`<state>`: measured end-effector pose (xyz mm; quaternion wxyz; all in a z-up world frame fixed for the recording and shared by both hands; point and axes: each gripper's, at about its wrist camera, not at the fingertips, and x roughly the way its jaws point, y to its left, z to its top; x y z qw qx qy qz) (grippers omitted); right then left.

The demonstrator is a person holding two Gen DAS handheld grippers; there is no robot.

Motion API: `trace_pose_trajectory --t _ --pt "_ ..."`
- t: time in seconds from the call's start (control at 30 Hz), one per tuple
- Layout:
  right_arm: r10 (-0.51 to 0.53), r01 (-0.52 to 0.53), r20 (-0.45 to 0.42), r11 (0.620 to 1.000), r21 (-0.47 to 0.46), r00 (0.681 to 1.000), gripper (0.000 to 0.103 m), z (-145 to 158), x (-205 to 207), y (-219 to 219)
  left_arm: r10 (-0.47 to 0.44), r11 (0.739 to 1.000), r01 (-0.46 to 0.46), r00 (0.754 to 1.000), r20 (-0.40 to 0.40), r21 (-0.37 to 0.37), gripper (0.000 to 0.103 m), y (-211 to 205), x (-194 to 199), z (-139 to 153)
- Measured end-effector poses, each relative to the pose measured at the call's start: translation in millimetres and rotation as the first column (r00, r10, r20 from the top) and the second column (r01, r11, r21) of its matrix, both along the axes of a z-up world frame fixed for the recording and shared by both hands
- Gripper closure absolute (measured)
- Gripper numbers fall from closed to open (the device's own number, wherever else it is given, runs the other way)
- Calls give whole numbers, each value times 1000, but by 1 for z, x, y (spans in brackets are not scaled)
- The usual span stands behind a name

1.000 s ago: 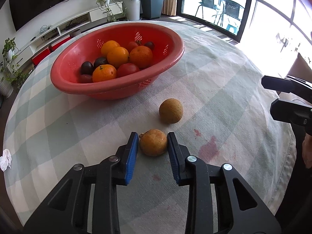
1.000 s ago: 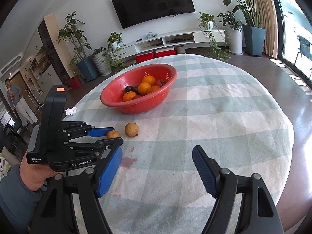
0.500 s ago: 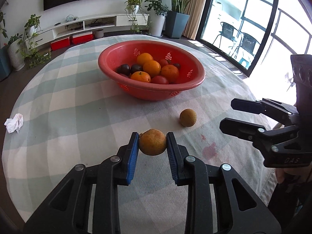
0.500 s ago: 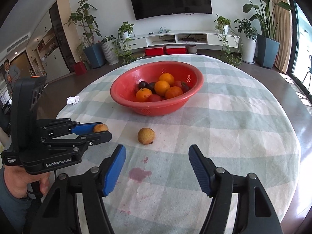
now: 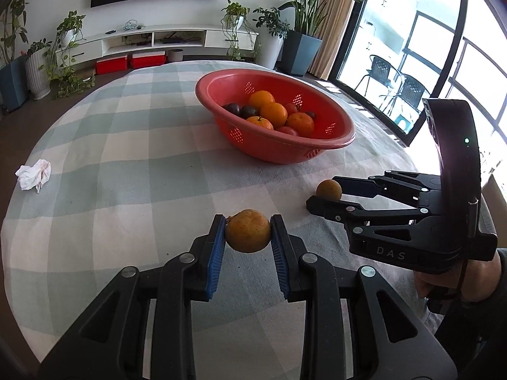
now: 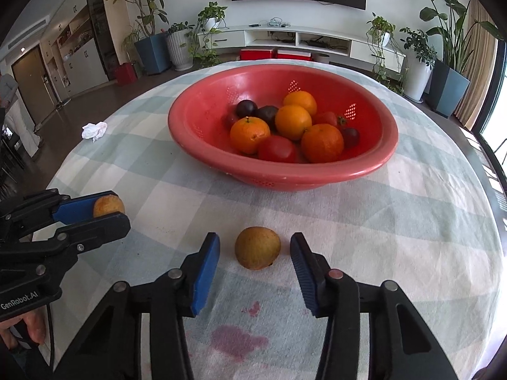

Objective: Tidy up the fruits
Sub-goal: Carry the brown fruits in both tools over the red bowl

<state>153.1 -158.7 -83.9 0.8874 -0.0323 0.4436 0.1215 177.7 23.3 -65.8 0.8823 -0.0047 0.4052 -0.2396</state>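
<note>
Now the right gripper (image 6: 255, 264) is closing its spread jaws round the brownish fruit (image 6: 257, 247) — lying btwn them, untouched — left gripper (image 5: 248, 236) pinching another fruit (image 5: 247, 230).

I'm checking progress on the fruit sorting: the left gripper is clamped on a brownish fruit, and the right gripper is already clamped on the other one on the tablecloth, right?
Not quite. The left gripper is clamped on a brownish fruit, but the right gripper is not clamped yet. The right wrist view shows its jaws, which have just been closing, with gaps on both sides of the other fruit, which lies on the tablecloth.
</note>
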Motion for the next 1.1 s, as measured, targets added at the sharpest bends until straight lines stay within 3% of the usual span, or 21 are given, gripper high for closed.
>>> trace_pose_trajectory --t 0.17,0.4,0.6,0.87,1.1 --pt "14 -14 5 1000 -22 1000 71 1 -3 2 1 1000 -1 1000 1 0 76 0 0 0" --pt "18 -18 39 1000 19 999 72 14 -20 -2 12 1000 -12 1000 11 15 76 -1 -1 -1" --pt "-48 43 78 997 69 996 72 35 -33 -36 27 999 -28 999 27 24 76 -3 -1 4" --pt "-138 125 147 988 96 979 72 68 -28 -80 35 999 -38 997 62 37 76 -8 -1 22" --pt "-142 126 190 988 94 972 72 86 -20 -91 26 998 -31 995 92 52 76 -18 9 40"
